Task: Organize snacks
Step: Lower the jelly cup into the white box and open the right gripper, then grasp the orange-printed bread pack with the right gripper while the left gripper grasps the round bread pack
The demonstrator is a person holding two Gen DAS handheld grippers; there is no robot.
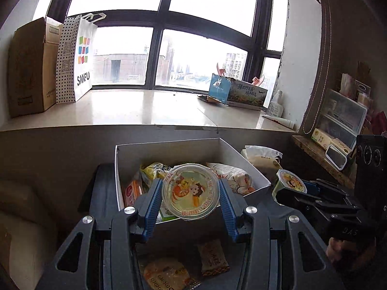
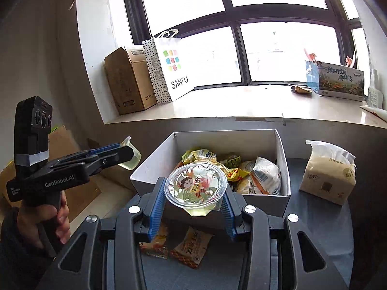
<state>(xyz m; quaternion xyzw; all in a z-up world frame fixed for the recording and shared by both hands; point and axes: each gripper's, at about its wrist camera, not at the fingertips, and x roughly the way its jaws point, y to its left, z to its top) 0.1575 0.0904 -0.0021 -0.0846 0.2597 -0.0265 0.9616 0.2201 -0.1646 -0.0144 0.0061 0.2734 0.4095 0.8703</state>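
- Jelly cups up in both grippers: the left gripper [image 1: 191, 199] has its blue pads clamped on a round jelly cup [image 1: 190, 191], cartoon lid facing the camera, held above the near edge of the white box [image 1: 169, 151].
- Over on the right gripper [image 2: 194, 199], same story, a second jelly cup [image 2: 196, 185] pinched between the blue pads, its clear tub tilted towards us, hanging just in front of the box's near wall.
- From the right wrist view, you can see the left gripper off to the left side, a hand [image 2: 42, 220] wrapped round its handle, its cup poking out past the fingers, beside the box and apart from it.
- Inside the box: a heap of snack packets [image 2: 238, 171], yellow, green and white wrappers all jumbled together.
- Down on the dark table [image 2: 321, 229], below the grippers, two small biscuit packets [image 2: 191, 247] lie loose, outside the box.
- A tissue pack [image 2: 327, 172] stands on the table just to the right of the box, not touching it.
- Behind it all, the pale windowsill [image 1: 135, 107] carries a brown carton [image 1: 30, 68], a white shopping bag [image 1: 81, 59] beside it, and a printed box [image 1: 241, 91] at the far right end.
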